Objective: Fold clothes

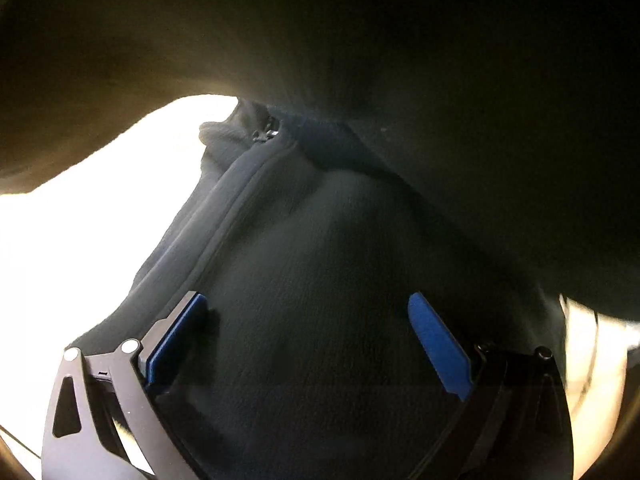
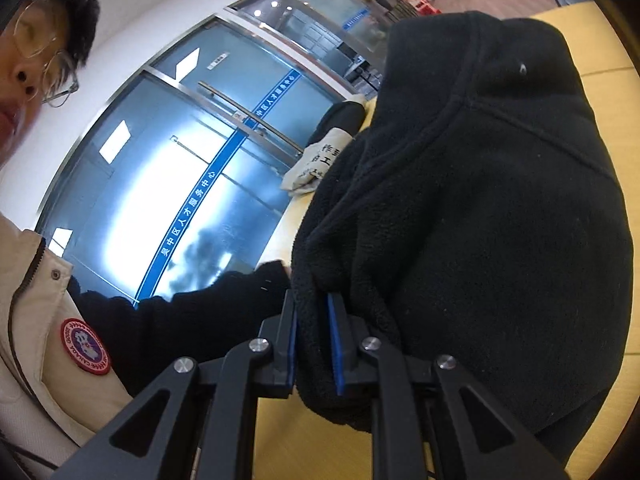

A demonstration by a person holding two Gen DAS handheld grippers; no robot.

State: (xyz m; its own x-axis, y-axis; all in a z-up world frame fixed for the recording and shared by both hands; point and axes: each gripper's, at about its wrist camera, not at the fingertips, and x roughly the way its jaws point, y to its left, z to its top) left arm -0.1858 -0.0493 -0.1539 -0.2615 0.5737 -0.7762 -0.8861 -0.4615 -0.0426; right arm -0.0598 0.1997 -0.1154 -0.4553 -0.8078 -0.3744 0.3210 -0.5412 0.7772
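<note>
Left wrist view first: the left gripper [image 1: 308,344] has its jaws spread wide, blue pads [image 1: 438,348] well apart, and the black fleece jacket [image 1: 320,240] fills the space between and ahead of them. Nothing pinched here. The fabric lies under and in front of the fingers, and its zipper seam [image 1: 240,176] runs away from the gripper, up and slightly right toward the zip pull [image 1: 269,133] near the collar. A dark fold of the same cloth hangs over the top of the view, shutting out most of the light; only a bright patch shows at left.

Over to the right wrist view: the right gripper [image 2: 312,344] is clamped narrow on a thick bunched edge of the jacket [image 2: 480,220], fleece squeezed between the pads. From that pinch the bulk of the garment rises ahead and to the right, lifted, with the yellow surface [image 2: 616,60] behind and below it. A folded bundle [image 2: 320,152] lies farther off on the surface.

My read: the right has the hold, so the left is the one that must close on the cloth straight ahead of it, along that zipper line.
</note>
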